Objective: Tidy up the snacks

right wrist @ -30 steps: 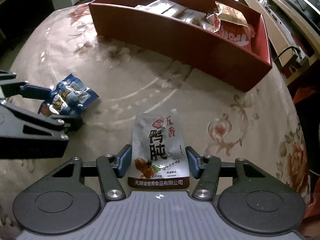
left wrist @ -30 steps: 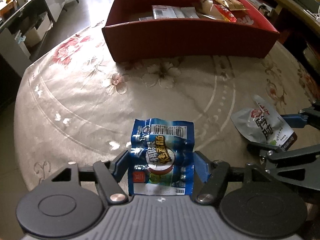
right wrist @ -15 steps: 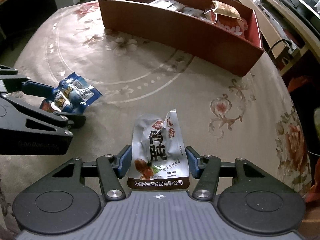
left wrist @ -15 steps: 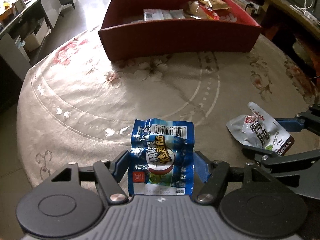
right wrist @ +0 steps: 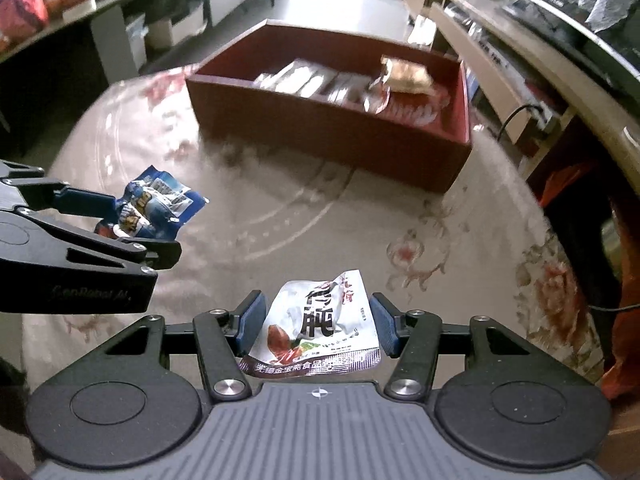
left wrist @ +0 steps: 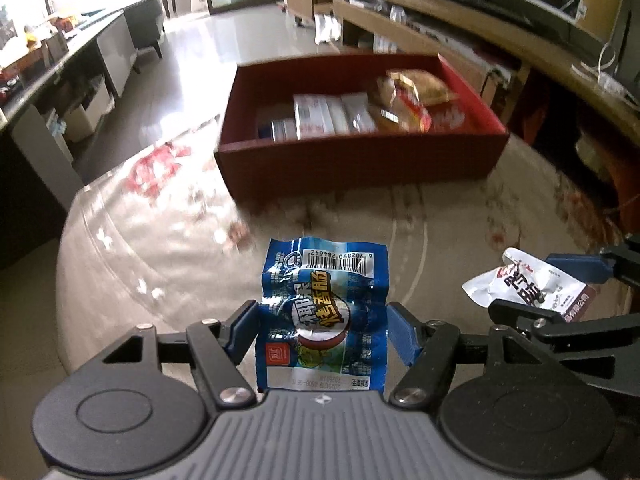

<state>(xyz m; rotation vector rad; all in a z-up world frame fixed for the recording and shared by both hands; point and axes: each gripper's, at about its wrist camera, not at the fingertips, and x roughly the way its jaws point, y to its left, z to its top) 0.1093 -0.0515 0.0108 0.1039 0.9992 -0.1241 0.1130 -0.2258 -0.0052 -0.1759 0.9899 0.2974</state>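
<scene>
Carrying one snack each, both tools hang above the bench (left wrist: 160,240), short of the red box (left wrist: 360,160). The left hand-held gripper (left wrist: 322,326) is clamped on a blue packet (left wrist: 324,304), gripped by its side edges so that the printed face lies flat and the barcode end points toward the box. The right hand-held gripper (right wrist: 316,326) is clamped on a white pouch (right wrist: 320,324) in the same way, by its edges near the bottom seam; the free top corner curls upward. In the left view the white pouch (left wrist: 528,280) shows to the right of the blue packet, level with it; in the right view the blue packet (right wrist: 156,204) sits nearer the box's left end. The box already holds flat silver packs (right wrist: 304,80) and a red-and-gold bag (right wrist: 404,76) toward its right end. Its near-left part looks less filled, probably the place for these two. An edge grip likely suits thin, limp film, though a packet could slip or buckle on release.
</scene>
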